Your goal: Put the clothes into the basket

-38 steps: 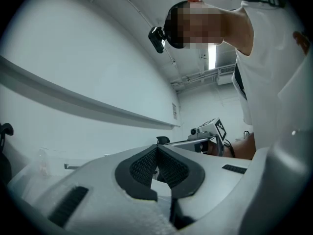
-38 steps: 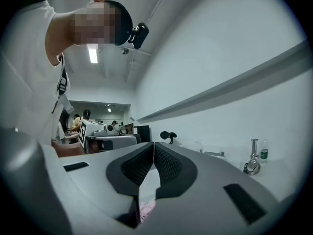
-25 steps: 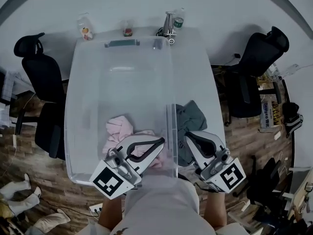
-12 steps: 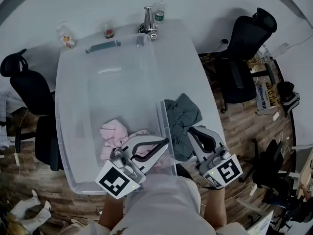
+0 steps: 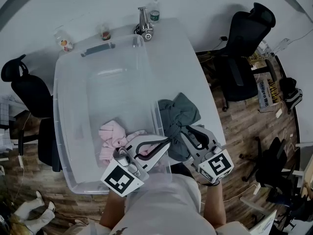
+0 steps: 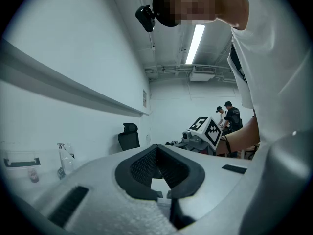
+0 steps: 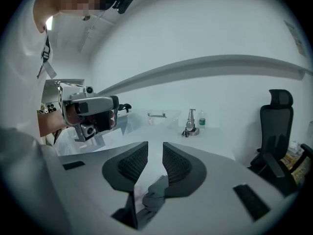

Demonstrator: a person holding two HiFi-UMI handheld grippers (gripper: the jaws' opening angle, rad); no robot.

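Two garments: pink one [image 5: 110, 133] already sat inside basket [image 5: 57, 131], front-right corner; grey one [image 5: 178, 111] lay just outside basket's right wall. Right gripper [image 5: 188, 130] tilted down over grey one, jaws just parting, nothing pinched yet — likely readying grab. Left gripper [image 5: 166, 141] clenched, empty, idle above basket's front.

I count one clear plastic basket [image 5: 57, 131], one pink garment [image 5: 110, 133], one grey garment [image 5: 178, 112] and two black office chairs [image 5: 247, 35].

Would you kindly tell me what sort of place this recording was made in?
Probably an office or lab workroom: black swivel office chairs stand around a white table, the floor is wood-look plank, and a strip light hangs from a bare ceiling.
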